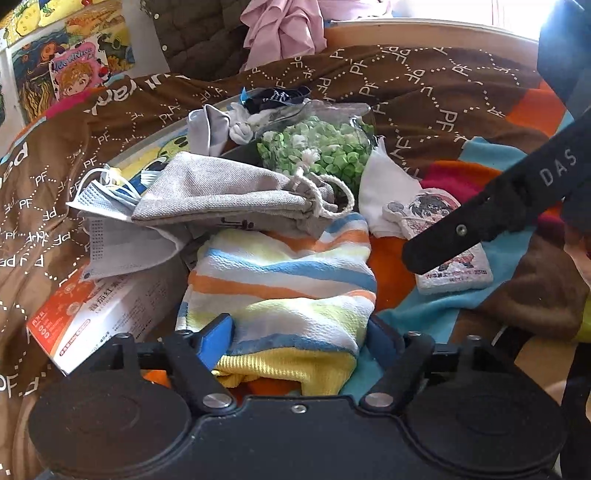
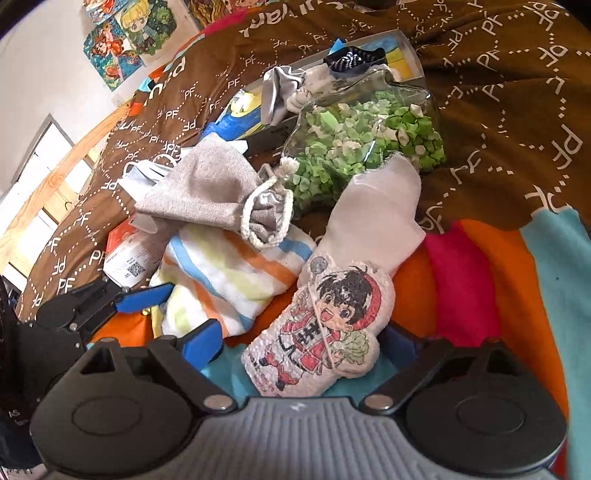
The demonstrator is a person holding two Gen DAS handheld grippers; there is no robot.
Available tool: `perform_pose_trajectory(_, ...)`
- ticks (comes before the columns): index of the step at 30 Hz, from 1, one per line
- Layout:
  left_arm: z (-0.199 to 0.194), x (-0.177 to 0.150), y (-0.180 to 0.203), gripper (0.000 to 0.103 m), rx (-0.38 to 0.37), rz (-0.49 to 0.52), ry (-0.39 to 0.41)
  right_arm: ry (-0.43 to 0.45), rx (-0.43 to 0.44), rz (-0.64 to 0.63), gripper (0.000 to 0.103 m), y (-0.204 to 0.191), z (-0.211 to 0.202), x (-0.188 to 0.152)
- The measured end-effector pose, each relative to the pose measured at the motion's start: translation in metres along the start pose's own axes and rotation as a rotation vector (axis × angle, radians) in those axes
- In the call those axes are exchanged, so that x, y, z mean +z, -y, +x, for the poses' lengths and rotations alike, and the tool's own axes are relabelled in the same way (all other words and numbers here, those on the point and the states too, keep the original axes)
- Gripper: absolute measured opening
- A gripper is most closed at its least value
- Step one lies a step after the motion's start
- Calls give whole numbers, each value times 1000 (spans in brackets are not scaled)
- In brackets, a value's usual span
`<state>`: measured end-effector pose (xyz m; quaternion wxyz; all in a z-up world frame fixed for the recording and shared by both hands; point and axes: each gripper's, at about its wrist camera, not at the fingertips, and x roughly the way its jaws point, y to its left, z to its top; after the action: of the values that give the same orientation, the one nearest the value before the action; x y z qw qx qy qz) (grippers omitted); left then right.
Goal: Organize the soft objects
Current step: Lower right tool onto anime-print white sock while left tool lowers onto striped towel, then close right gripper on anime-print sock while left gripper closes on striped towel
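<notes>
While both jaws stood apart, found left gripper (image 1: 295,332) straddling striped terry towel (image 1: 284,280) at lower centre, right gripper (image 2: 303,343) straddling cartoon-printed white pouch (image 2: 317,328); advised closing squarely, pads low.

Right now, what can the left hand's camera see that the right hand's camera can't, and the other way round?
Only the left wrist view shows the pink clothes at the far side and the grey face mask spread flat beside the box.

Only the right wrist view shows the wooden bed rail and the whole cartoon pouch, unblocked.

Both show the striped towel, the grey drawstring bag, the bag of green pieces and the brown blanket.
</notes>
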<state>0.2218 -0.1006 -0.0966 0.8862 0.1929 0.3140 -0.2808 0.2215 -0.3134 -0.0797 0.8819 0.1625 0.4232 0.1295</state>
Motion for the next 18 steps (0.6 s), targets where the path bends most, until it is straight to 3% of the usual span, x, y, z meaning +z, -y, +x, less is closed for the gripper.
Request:
perform_pose_trajectory(6,-4,-3,-1,60,-14,-9,15,37,-1,-24,77,-6,-11,0)
perform_pose_trajectory(12,-8,-2,-1,46,-26,-34,23,25,38,-28,52,-8,-11,1)
perform_pose_trajectory(18,-8,0,-8,33,-33,-134,17,23,55,-43,25,-12,-12,0)
